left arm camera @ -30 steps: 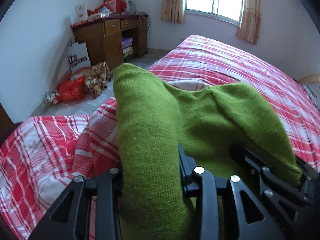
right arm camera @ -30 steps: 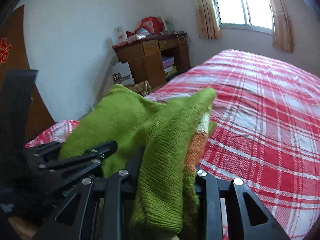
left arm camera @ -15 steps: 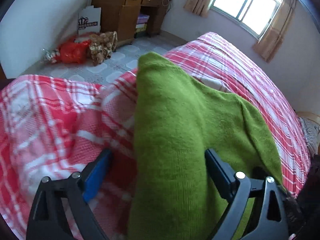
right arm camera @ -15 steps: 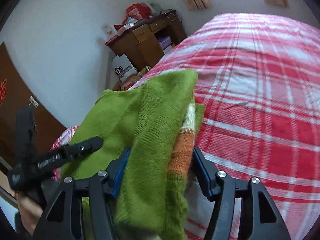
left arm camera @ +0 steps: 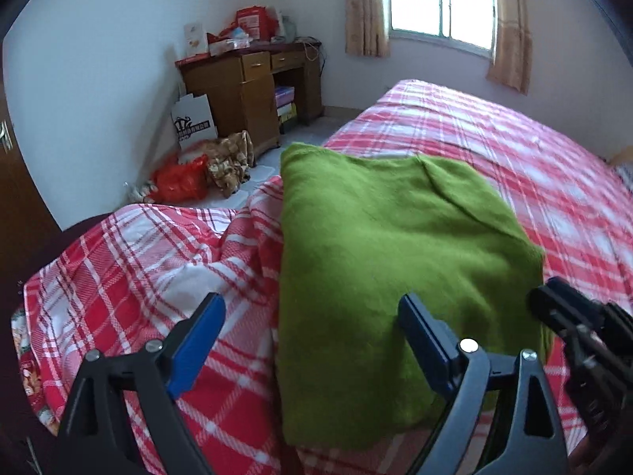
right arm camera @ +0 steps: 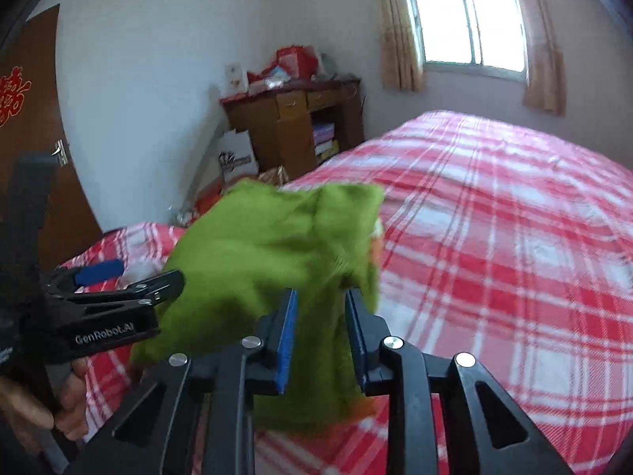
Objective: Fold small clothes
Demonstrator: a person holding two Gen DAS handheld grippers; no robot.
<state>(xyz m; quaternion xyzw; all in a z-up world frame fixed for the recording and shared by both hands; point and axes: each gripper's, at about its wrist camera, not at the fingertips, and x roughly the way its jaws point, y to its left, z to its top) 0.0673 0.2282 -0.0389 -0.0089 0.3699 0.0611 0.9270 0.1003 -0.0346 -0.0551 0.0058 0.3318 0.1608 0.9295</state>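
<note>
A small green knit sweater (left arm camera: 379, 245) lies folded in a block on the red plaid bed (left arm camera: 534, 166). My left gripper (left arm camera: 312, 318) is open, its blue pads wide apart, the near left edge of the sweater between them and untouched. In the right wrist view my right gripper (right arm camera: 320, 301) is shut on the right edge of the green sweater (right arm camera: 257, 253), lifting that side slightly; an orange and white trim shows under the fold. The left gripper (right arm camera: 118, 277) shows at the left there.
A wooden desk (left arm camera: 253, 87) with boxes on top stands in the far corner by the window (left arm camera: 443, 0). Bags and a red sack (left arm camera: 182, 182) lie on the floor beside the bed. A wooden door (right arm camera: 27, 118) is at the left.
My left gripper has opened and let go of the sweater, which now rests folded on the bed. My right gripper has closed again on the sweater's right edge.
</note>
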